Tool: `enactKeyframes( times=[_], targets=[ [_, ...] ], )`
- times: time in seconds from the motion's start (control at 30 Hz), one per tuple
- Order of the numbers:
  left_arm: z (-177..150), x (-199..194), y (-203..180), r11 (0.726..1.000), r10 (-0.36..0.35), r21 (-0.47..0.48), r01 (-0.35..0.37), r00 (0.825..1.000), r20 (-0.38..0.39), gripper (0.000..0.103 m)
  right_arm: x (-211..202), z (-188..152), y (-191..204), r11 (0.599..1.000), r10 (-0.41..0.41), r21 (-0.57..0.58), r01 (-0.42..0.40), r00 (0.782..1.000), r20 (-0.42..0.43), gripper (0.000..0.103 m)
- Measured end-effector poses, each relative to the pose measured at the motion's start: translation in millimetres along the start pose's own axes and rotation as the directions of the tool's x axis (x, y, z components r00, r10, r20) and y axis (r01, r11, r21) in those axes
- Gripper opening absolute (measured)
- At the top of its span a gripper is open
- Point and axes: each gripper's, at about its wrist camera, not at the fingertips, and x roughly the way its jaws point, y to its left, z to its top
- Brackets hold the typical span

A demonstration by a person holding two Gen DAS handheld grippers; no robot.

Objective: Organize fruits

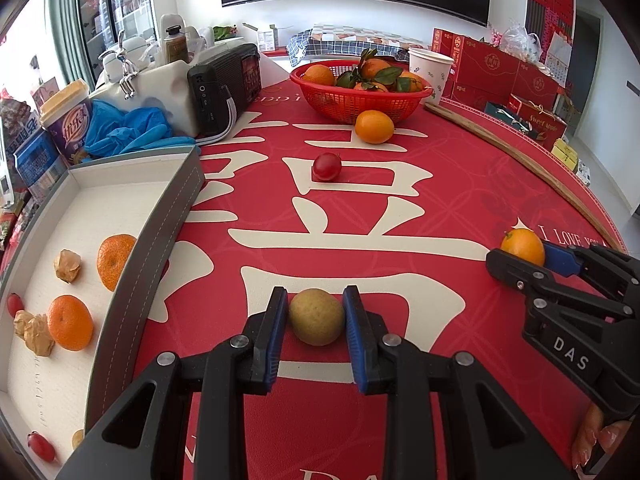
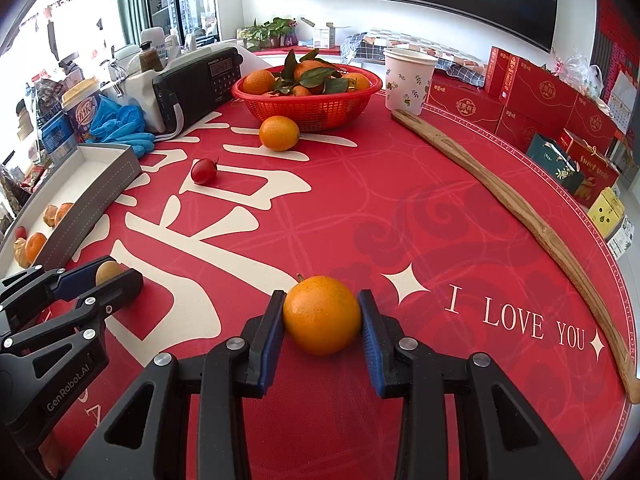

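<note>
1. Fruits lie spread over a red tablecloth (image 1: pixel 400 208) with large cream characters. In the left wrist view, the left gripper (image 1: pixel 316 320) has its two blue pads pressed against the sides of a yellowish-green round fruit (image 1: pixel 316 317) that rests on the cloth.
2. To the left in that view, a shallow grey-walled tray (image 1: pixel 168 216) with a white floor holds two mandarins (image 1: pixel 70 322), papery husked fruits (image 1: pixel 67 266) and small red fruits (image 1: pixel 15 305).
3. Farther back, a cherry tomato (image 1: pixel 327 166) lies alone on the cloth, with a loose orange (image 1: pixel 374 126) just in front of a red mesh basket (image 1: pixel 356 102) filled with leafy mandarins.
4. At the right edge, the right gripper (image 1: pixel 520 254) is clamped on an orange fruit (image 1: pixel 522 246).
5. In the right wrist view, the right gripper (image 2: pixel 322 316) grips the orange fruit (image 2: pixel 322 314) between its blue pads; the fruit sits on the cloth near the words "I LOVE YOU".
6. At the lower left, the left gripper (image 2: pixel 108 276) is closed around the yellowish-green round fruit (image 2: pixel 107 272), just beside the tray (image 2: pixel 96 192).
7. Behind stand the basket (image 2: pixel 308 110), a paper cup (image 2: pixel 406 80), a black radio (image 2: pixel 200 80) and blue gloves (image 2: pixel 120 122); a long wooden stick (image 2: pixel 520 208) lies along the right edge of the table.
</note>
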Motion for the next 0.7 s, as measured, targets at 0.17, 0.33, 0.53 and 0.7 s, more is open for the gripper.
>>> enactKeyframes(
  times=[0.17,0.33,0.53,0.7],
  targets=[
    [-0.2,-0.1,0.6,1.000,-0.004,-0.004,0.004,1.000,0.000,0.031,0.1,-0.1,0.3,1.000,-0.001,-0.002,0.001,1.000,0.000,0.037],
    [-0.2,-0.2,0.7,1.000,-0.006,-0.005,0.006,1.000,0.000,0.031,0.0,0.0,0.3,1.000,-0.001,-0.001,0.001,1.000,0.000,0.037],
    [-0.6,-0.6,1.2,1.000,-0.009,-0.008,0.009,1.000,0.000,0.031,-0.1,0.1,0.3,1.000,-0.002,0.000,0.002,1.000,0.000,0.037],
    [-0.7,-0.7,1.2,1.000,-0.009,-0.008,0.009,1.000,0.000,0.031,0.0,0.0,0.4,1.000,-0.002,0.000,0.002,1.000,0.000,0.037]
  ],
)
